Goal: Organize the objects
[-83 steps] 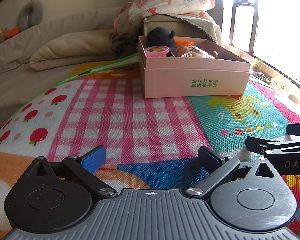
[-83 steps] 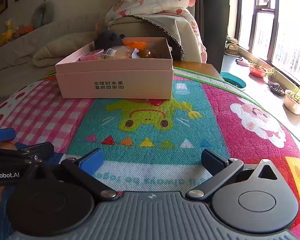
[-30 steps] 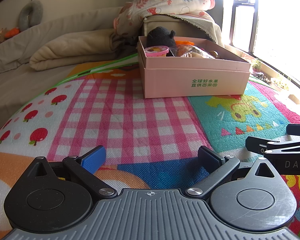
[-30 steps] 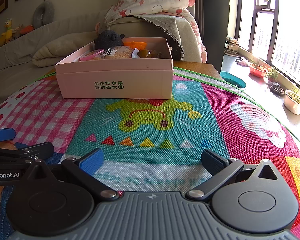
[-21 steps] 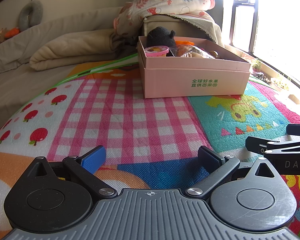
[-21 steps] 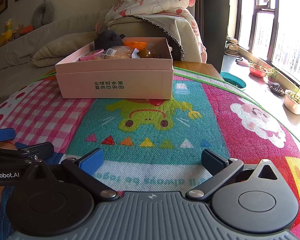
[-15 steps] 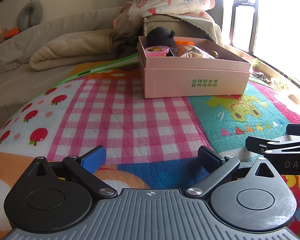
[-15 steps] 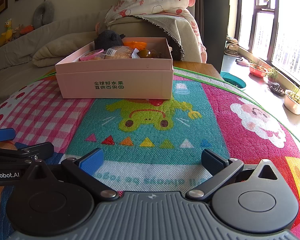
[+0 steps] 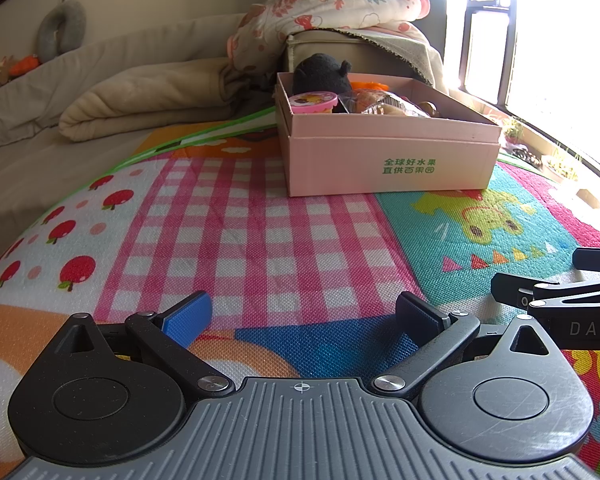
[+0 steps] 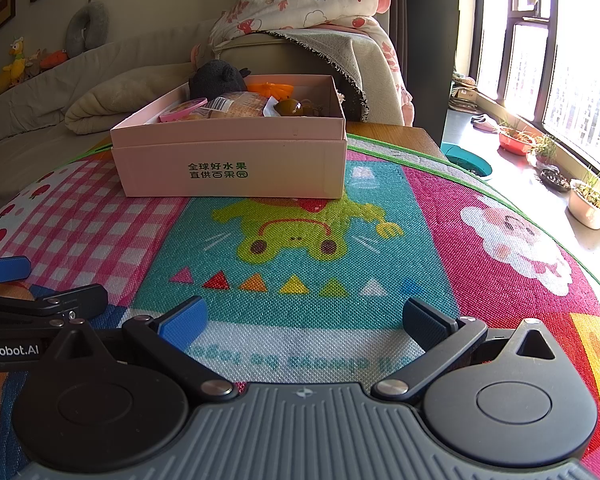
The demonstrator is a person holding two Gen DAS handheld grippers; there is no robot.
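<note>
1. Left gripper (image 9: 302,314) sits low over the play mat (image 9: 228,240), fingers spread wide, nothing between them.
2. Right gripper (image 10: 304,322) likewise low over the mat, fingers spread, empty.
3. The two grippers lie side by side, each showing at the edge of the other's view.
4. Pink box (image 10: 236,160) stands on the mat well ahead of both, lid off.
5. Inside it: black plush toy (image 10: 216,78), pink cup (image 9: 314,102), wrapped bread (image 10: 240,106), orange item (image 10: 270,89).
6. Sofa with blankets (image 9: 148,96) behind the box.
</note>
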